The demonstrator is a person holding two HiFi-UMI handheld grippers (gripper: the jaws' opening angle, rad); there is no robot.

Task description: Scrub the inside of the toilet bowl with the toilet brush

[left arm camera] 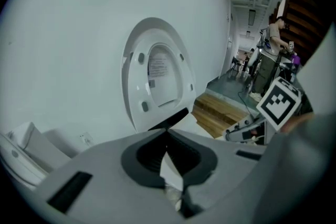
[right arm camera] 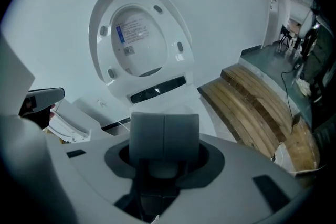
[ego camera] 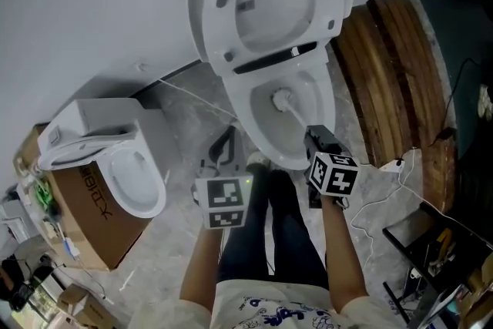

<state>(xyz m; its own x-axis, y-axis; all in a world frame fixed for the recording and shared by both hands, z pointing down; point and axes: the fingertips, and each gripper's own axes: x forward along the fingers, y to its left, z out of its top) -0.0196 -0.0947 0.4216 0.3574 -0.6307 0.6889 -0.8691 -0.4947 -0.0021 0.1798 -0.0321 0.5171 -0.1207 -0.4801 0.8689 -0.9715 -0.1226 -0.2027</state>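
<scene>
- Left gripper (ego camera: 226,144): mine. Jaws pressed together, held low beside the bowl. A pale scrap shows between them; I cannot tell what it is.
- Toilet bowl (ego camera: 286,161): glossy white ceramic, oval, lid raised.
- Brush (ego camera: 283,99): thin white handle, round bristle head down inside the bowl.
- Right gripper (ego camera: 314,136): mine, clamped on the handle's end.
- Risk: the smooth handle may twist or slide in the pads under pressure, and hard strokes may flick water over the rim.

A workshop: second toilet (ego camera: 127,166) against a cardboard box (ego camera: 88,223), loose floor cables (ego camera: 192,98).
</scene>
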